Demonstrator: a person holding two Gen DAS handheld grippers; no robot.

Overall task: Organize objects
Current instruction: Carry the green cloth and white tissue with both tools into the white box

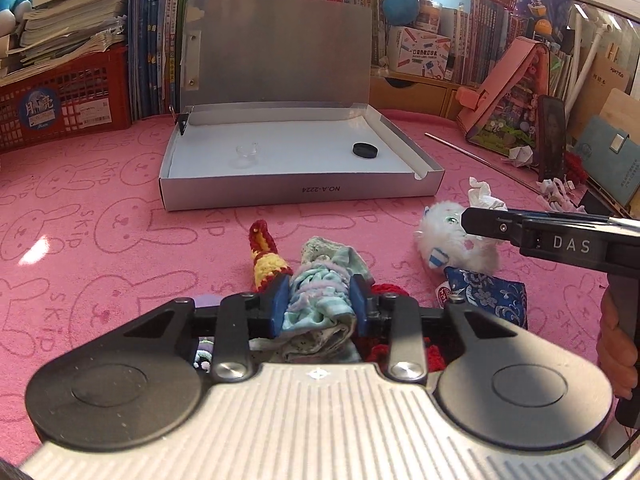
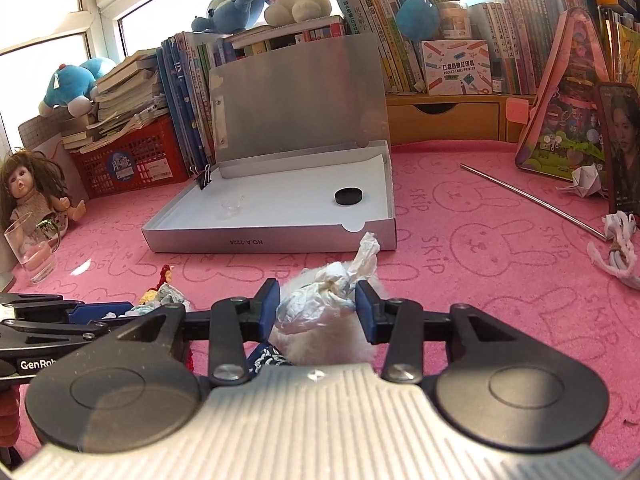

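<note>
My left gripper (image 1: 320, 281) is shut on a pale blue-green cloth bundle (image 1: 320, 308), low over the pink mat. A red-and-yellow crochet piece (image 1: 266, 258) lies just to its left. In the right wrist view, my right gripper (image 2: 317, 286) is shut on a crumpled white tissue (image 2: 362, 256), directly above a white plush toy (image 2: 320, 340). The plush toy (image 1: 452, 240) lies beside a blue brocade pouch (image 1: 492, 292). Beyond stands an open silver box (image 1: 300, 196) that holds a black round cap (image 1: 365, 149) and a small clear cup (image 1: 246, 151).
A red crate (image 1: 68, 100) with stacked books and rows of upright books line the back. A thin metal rod (image 1: 480, 158), paper scraps and a propped phone (image 2: 622, 144) sit at the right. A drinking glass (image 2: 30, 248) and a doll (image 2: 32, 192) stand at far left.
</note>
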